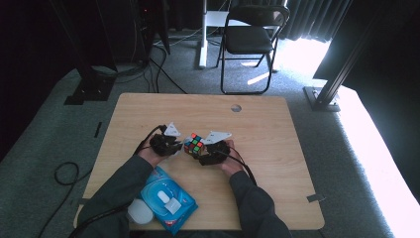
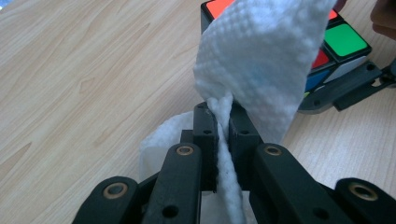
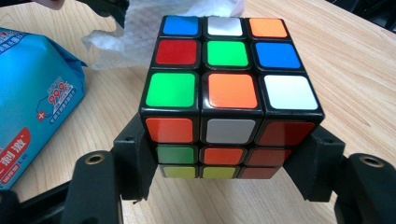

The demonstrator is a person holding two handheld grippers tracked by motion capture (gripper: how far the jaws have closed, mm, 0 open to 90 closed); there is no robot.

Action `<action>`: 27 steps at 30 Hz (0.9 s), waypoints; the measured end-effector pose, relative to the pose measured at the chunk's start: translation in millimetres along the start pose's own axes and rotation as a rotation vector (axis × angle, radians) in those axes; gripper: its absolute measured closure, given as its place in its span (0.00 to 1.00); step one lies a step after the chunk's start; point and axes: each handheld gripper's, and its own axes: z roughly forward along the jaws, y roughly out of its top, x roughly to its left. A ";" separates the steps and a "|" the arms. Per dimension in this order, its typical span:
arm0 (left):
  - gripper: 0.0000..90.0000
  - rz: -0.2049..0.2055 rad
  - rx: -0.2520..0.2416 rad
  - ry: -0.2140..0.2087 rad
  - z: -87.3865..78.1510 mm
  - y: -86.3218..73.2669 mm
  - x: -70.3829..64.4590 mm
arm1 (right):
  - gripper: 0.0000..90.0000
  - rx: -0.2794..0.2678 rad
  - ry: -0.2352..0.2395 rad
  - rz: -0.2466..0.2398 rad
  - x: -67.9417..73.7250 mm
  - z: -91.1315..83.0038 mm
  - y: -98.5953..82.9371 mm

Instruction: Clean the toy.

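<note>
Rubik's cube sits just above the wooden table, clamped by its sides in the right gripper, while the left gripper, jaws pinched shut on a white wipe, presses it against the cube's far face.

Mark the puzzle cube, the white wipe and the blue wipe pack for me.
puzzle cube (image 3: 231,91), right gripper view, orange sticker on its top face.
white wipe (image 2: 261,56), left gripper view, its spread upper part.
blue wipe pack (image 1: 168,198), high view, its lid.
</note>
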 end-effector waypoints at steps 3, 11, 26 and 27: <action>0.94 -0.003 -0.006 -0.005 -1.2 -0.4 0.4 | 0.38 -0.003 -0.001 -0.003 0.4 -0.7 0.4; 0.94 -0.016 -0.046 -0.020 -9.0 2.9 1.5 | 0.38 0.021 -0.012 -0.009 0.8 1.4 -2.0; 0.94 -0.033 -0.060 -0.004 -9.0 6.3 5.4 | 0.38 0.012 0.051 -0.038 11.2 4.8 1.2; 0.94 -0.039 -0.060 -0.005 -8.8 5.8 6.1 | 0.38 0.011 0.054 -0.041 11.7 4.8 1.5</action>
